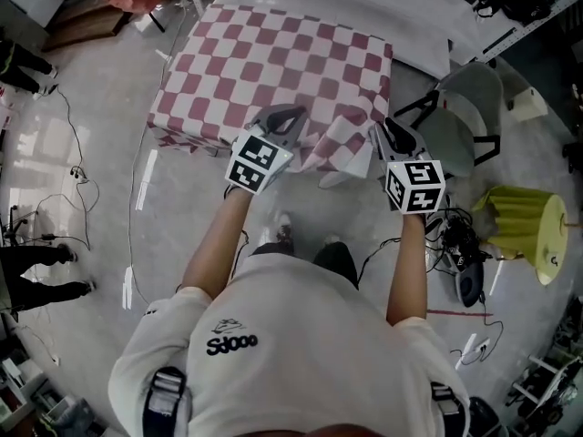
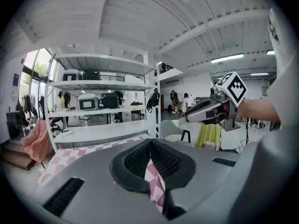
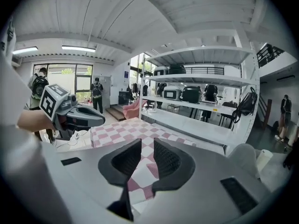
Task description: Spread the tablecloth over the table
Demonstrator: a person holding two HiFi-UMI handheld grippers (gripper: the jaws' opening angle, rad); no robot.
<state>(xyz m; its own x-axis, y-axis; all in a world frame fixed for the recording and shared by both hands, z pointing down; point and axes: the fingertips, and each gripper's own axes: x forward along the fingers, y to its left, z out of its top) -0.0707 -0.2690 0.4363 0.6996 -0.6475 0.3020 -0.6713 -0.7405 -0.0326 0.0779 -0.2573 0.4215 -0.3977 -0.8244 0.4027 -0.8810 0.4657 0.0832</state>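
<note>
Grey polished floor point(image 1: 91, 126) strewn with cables surrounds the red-and-white chequered fabric tablecloth point(image 1: 282, 62), which lies spread flat and square at twelve o'clock in the head view. Its near edge hangs down and bunches into a fold at the five o'clock corner. The left gripper point(image 1: 290, 115) meets that near edge at six o'clock, and its own view shows the jaws pressed together on a pinch of the cloth. The right gripper point(image 1: 387, 130) sits at the five o'clock corner with its jaws apart. Cloth shows in the gap between them, seemingly loose rather than clamped. A grey moulded chair point(image 1: 469, 107) stands at three o'clock, just beside the cloth.
</note>
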